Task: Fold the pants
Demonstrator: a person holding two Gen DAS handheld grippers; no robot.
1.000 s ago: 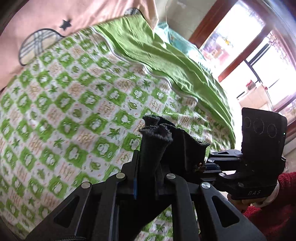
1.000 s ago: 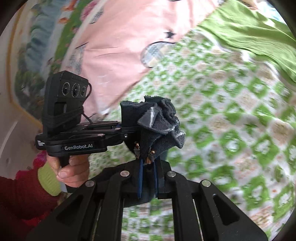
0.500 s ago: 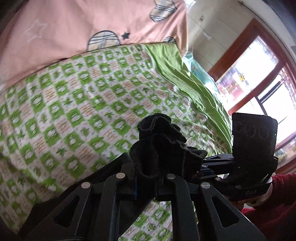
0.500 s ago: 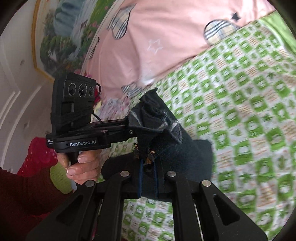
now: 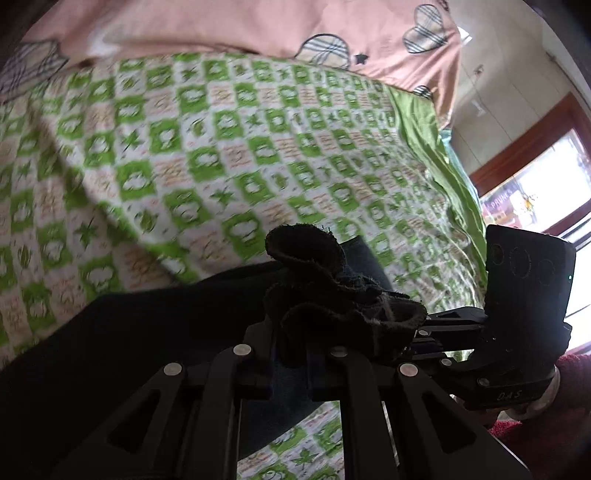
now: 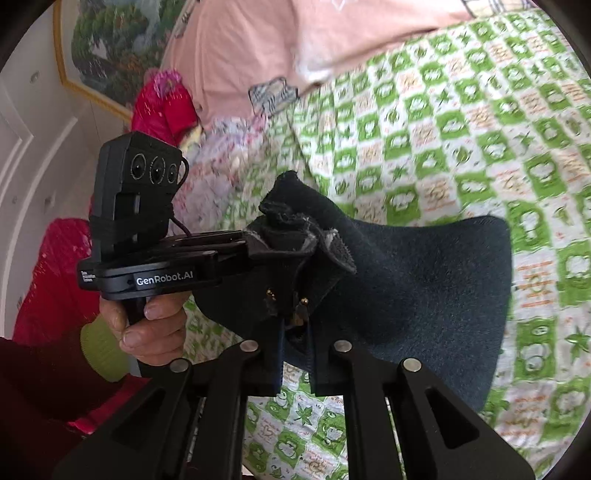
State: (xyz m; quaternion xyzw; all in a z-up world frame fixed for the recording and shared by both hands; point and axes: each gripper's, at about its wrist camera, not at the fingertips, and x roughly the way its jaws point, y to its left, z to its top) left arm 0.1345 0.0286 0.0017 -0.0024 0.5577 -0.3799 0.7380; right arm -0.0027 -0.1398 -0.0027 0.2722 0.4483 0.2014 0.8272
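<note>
Green-checked bedspread (image 5: pixel 229 140) | both claws clamp dark pants (image 6: pixel 424 288)

Green-checked bedspread (image 5: pixel 229 155) open ahead; pink quilt (image 5: pixel 229 26) bounds far edge; pants (image 6: pixel 424 280) drape blocks near side.

A bed sheet (image 5: pixel 229 155) with green and white squares covers the bed. Behind it lies a pink blanket (image 5: pixel 229 26) with checked hearts and small stars. A plain green cloth (image 5: pixel 436 147) runs along the far side, near a window with a brown wooden frame (image 5: pixel 532 147). In the right wrist view, a framed landscape picture (image 6: pixel 110 48) hangs on the wall, and a bright red garment (image 6: pixel 162 103) lies below it.
</note>
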